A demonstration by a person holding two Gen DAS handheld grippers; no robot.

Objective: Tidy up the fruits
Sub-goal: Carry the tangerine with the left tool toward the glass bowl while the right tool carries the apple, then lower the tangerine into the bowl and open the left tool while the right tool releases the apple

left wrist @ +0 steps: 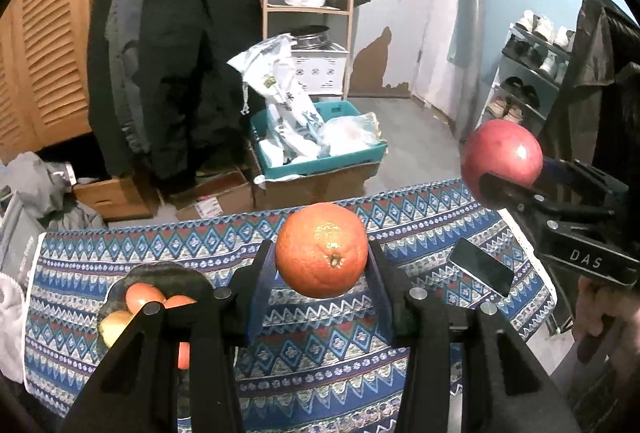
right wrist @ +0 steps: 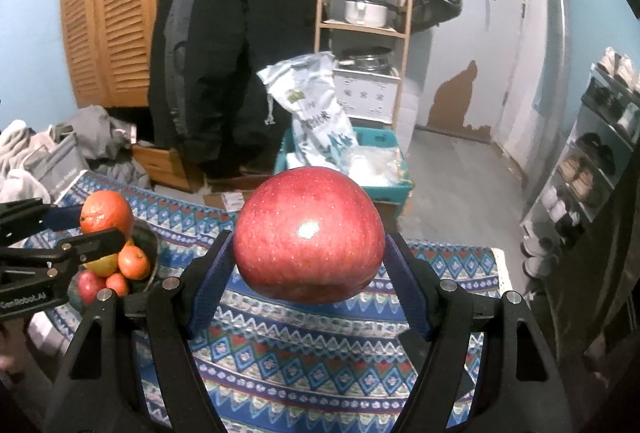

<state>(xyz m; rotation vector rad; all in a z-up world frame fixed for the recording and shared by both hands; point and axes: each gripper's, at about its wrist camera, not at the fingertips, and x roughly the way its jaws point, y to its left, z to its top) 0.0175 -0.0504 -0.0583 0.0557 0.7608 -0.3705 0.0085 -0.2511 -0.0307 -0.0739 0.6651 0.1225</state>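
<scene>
Left gripper (left wrist: 322, 265): fingers pinching an orange (left wrist: 321, 249), held clear above the patterned cloth (left wrist: 328, 361). Right gripper (right wrist: 308, 261): fingers pinching a red apple (right wrist: 308, 233), also off the cloth. Dark bowl (right wrist: 146, 245) at cloth's left side, holding several more fruits. Phone (left wrist: 481, 266) lying flat on cloth's right side.

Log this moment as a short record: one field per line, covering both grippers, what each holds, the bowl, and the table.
left gripper: shut on orange, held above the cloth
right gripper: shut on apple, also lifted
bowl: dark, on the left, holding several fruits
cloth: blue patterned, covers the table
phone: flat on the cloth, right side
</scene>
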